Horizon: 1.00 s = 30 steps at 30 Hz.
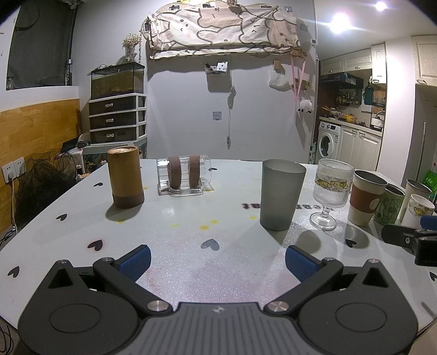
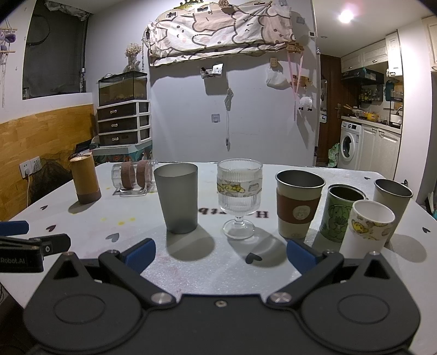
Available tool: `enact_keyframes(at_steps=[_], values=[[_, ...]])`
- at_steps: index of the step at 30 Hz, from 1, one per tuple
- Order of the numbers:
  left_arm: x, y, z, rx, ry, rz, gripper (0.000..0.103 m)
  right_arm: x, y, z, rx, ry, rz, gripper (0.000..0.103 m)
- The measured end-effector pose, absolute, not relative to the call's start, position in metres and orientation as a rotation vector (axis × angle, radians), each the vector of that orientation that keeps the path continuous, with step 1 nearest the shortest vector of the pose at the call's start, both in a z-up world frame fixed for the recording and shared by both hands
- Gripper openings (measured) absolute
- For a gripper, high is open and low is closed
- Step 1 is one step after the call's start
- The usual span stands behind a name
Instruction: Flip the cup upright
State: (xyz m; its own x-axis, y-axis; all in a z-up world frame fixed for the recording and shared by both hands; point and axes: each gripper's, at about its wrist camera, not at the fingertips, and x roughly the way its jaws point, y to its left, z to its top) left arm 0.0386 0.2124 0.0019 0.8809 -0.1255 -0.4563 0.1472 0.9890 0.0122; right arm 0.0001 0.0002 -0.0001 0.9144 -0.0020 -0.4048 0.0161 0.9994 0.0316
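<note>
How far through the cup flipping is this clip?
Upright already: grey tumbler, ribbed goblet and sleeved cup. In hand: nothing; left gripper and right gripper are open. Left: clear mug on its side, bamboo cup seemingly upside down.

Grey wall (image 1: 191, 109) straight ahead, with a cartoon-print cloth (image 1: 224, 27) hung high across it. Far left, a drawer unit (image 1: 116, 118) topped by a glass tank (image 1: 117, 82), wood panelling (image 1: 38, 131) alongside. Far right, a kitchen nook with a washing machine (image 1: 329, 140) under white cabinets (image 1: 352, 61). Glaring ceiling lights (image 1: 340, 21), possibly two.
</note>
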Motion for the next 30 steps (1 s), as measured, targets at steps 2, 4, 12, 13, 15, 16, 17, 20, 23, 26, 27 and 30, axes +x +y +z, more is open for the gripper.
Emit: enact_keyframes(at_steps=[2,4,12,13,15,16,17,20,23,26,27,30], values=[[0.0387,0.2124,0.0019,0.047,0.472,-0.141,0.103,0.0001,0.0002,-0.0001,0.034,0.417,-0.009,0.103],[0.0386,0.2124,0.0019,0.047,0.472,-0.141,0.103,0.0001,0.0002,-0.0001,0.034,0.417,-0.009,0.103],[0.0387,0.2124,0.0019,0.047,0.473,-0.141,0.103,0.0001,0.0002,-0.0001,0.034,0.416,-0.009,0.103],[0.0387,0.2124,0.0019,0.047,0.473,-0.141,0.103,0.0002,0.0002,-0.0002,0.034,0.417,-0.009,0.103],[0.0386,0.2124,0.0019,0.047,0.472,-0.142,0.103,0.0000,0.0002,-0.0001,0.034,0.417,-0.009,0.103],[0.0387,0.2124,0.0019,0.047,0.472,-0.141,0.103,-0.0001,0.0002,-0.0001,0.034,0.416,-0.010,0.103],[0.0387,0.2124,0.0019,0.047,0.473,-0.142,0.103,-0.0001,0.0002,-0.0001,0.034,0.416,-0.010,0.103],[0.0386,0.2124,0.0019,0.047,0.473,-0.141,0.103,0.0000,0.0003,-0.0001,0.034,0.416,-0.010,0.103],[0.0387,0.2125,0.0020,0.046,0.473,-0.141,0.103,-0.0001,0.0003,-0.0001,0.034,0.416,-0.009,0.103],[0.0387,0.2123,0.0018,0.047,0.471,-0.141,0.103,-0.0001,0.0002,-0.0001,0.034,0.415,-0.009,0.103],[0.0388,0.2123,0.0019,0.047,0.472,-0.140,0.103,-0.0001,0.0003,-0.0001,0.034,0.415,-0.009,0.103],[0.0375,0.2101,0.0010,0.053,0.470,-0.138,0.103,-0.0015,-0.0084,-0.0051,0.034,0.414,-0.008,0.103]])
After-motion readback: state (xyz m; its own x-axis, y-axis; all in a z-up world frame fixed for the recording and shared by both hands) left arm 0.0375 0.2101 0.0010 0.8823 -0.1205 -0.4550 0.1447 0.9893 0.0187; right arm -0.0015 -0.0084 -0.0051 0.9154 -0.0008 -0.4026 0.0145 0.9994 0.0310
